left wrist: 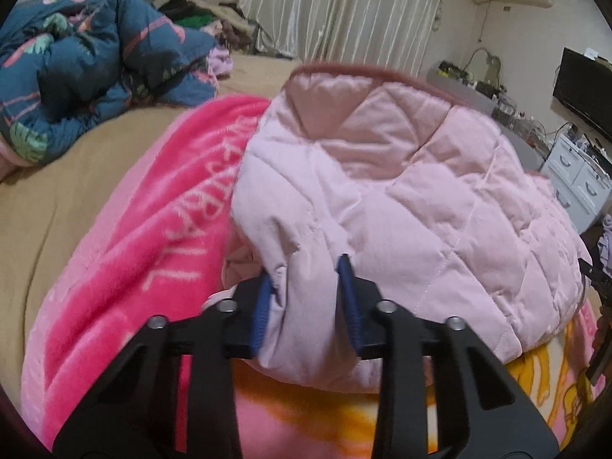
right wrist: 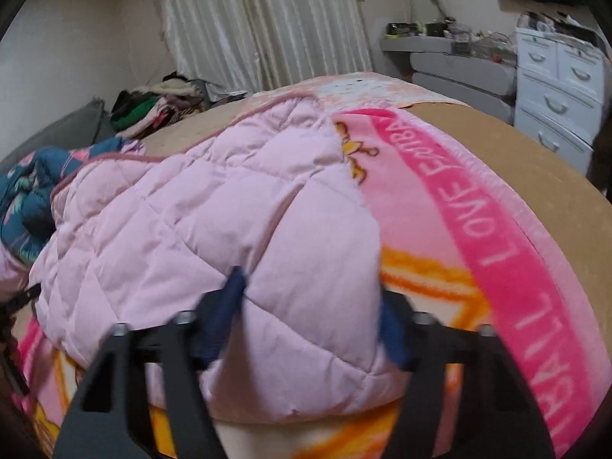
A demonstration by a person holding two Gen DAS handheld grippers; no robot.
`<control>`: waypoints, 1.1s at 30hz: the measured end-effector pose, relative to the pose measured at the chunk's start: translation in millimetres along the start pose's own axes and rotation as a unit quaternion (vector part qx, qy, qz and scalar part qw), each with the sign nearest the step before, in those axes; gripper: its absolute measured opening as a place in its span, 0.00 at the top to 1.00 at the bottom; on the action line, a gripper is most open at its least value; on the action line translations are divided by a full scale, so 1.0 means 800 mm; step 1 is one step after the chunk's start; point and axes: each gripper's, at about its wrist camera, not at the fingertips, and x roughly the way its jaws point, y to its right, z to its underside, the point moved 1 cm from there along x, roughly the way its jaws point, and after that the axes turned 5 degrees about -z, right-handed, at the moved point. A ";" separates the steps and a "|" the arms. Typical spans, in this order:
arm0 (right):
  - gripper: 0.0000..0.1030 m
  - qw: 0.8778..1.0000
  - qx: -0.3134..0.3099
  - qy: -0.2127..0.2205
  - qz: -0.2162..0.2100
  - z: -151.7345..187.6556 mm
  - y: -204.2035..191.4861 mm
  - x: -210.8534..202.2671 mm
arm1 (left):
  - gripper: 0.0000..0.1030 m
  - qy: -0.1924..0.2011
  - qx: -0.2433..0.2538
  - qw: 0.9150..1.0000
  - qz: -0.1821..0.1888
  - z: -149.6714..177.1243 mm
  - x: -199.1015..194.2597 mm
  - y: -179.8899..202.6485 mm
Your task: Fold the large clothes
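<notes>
A pale pink quilted jacket point(left wrist: 413, 199) lies bunched on a pink fleece blanket point(left wrist: 126, 252) on the bed. My left gripper point(left wrist: 308, 298) is shut on a thick fold of its near edge, blue pads pressed into the fabric. In the right wrist view the same jacket point(right wrist: 199, 222) spreads to the left over the blanket point(right wrist: 505, 252). My right gripper point(right wrist: 311, 317) holds the jacket's near right corner between its blue pads, jaws set wide around the padded bulk. The jacket's far edge has a darker pink trim.
A dark blue floral quilt point(left wrist: 84, 72) is heaped at the bed's far left. A pile of clothes point(right wrist: 153, 107) sits by the curtains point(right wrist: 260, 23). White drawers point(right wrist: 558, 91) and a cluttered grey desk point(right wrist: 455, 53) stand to the right. Tan bedsheet point(left wrist: 46, 199) surrounds the blanket.
</notes>
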 end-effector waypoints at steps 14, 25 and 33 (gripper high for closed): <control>0.84 0.994 -0.046 0.097 0.008 -0.084 -0.046 -0.029 | 0.89 0.077 -0.017 0.997 -0.007 -0.078 -0.009 0.011; 0.86 0.997 -0.012 0.056 0.059 -0.077 -0.006 0.065 | 0.89 0.018 -0.024 0.998 -0.049 -0.070 0.082 0.006; 0.86 0.996 -0.008 0.011 0.086 -0.060 0.000 0.103 | 0.87 -0.004 -0.008 0.998 -0.063 -0.058 0.099 0.011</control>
